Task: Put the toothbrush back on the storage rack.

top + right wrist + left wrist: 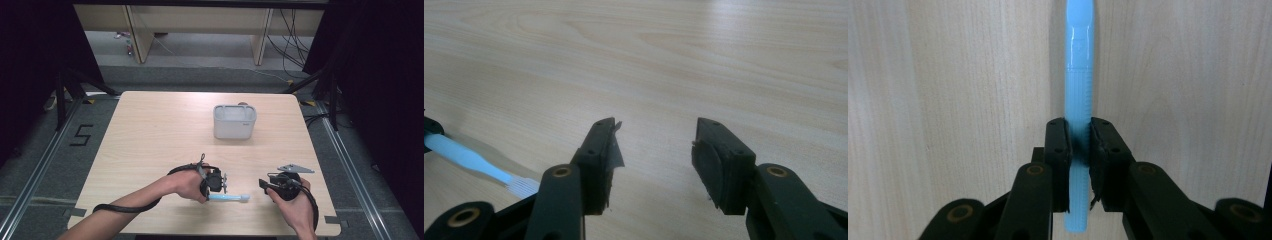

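A light blue toothbrush [229, 198] lies near the table's front edge, its white bristles pointing right. My left gripper [216, 194] is shut on its handle; in the left gripper view the black pads [1057, 145] press both sides of the blue handle [1079, 90]. My right gripper [262, 183] hovers just right of the brush head, open, with nothing between its fingers [599, 150]. In the right gripper view the brush head [521, 186] shows at the lower left, beside my right gripper [656, 160].
A grey rectangular bin [234, 121] stands behind the middle of the wooden table [150, 135]. Black cables trail from both grippers. Beyond the table are a grey floor and wooden furniture legs.
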`<state>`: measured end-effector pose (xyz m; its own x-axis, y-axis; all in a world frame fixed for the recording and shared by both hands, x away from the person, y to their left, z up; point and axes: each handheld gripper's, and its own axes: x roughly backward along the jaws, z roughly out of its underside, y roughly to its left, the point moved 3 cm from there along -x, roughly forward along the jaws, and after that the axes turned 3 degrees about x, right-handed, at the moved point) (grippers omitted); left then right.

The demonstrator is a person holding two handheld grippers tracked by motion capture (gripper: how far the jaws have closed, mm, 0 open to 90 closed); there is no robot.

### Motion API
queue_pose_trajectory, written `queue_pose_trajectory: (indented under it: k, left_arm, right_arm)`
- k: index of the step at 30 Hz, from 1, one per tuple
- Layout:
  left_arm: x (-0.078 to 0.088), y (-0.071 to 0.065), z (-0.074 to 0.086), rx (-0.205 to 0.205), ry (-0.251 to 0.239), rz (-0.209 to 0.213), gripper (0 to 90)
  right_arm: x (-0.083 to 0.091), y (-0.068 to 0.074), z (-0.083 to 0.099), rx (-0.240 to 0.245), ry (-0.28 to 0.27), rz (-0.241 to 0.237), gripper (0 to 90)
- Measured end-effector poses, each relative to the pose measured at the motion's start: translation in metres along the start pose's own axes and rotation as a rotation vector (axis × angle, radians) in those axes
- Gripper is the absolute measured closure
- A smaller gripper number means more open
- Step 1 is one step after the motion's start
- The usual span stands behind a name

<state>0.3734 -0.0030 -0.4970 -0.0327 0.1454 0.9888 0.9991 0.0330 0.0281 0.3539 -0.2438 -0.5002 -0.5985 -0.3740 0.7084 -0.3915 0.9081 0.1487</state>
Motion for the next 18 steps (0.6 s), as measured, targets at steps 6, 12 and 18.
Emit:
queue_pose_trajectory:
  k: [6,12,18]
  left_arm:
    - [0.01,0.0,0.003,0.013,-0.046,-0.015,78.5]
    - [0.015,0.001,0.006,0.017,-0.072,-0.029,78.5]
    - [0.024,0.0,0.012,0.033,-0.117,-0.041,78.5]
  right_arm:
    - [-0.001,0.001,0.0,-0.021,-0.008,-0.001,52.0]
    - [0.001,-0.002,-0.003,0.004,-0.032,0.004,52.0]
    - [0.002,-0.001,-0.003,-0.058,-0.026,0.007,51.6]
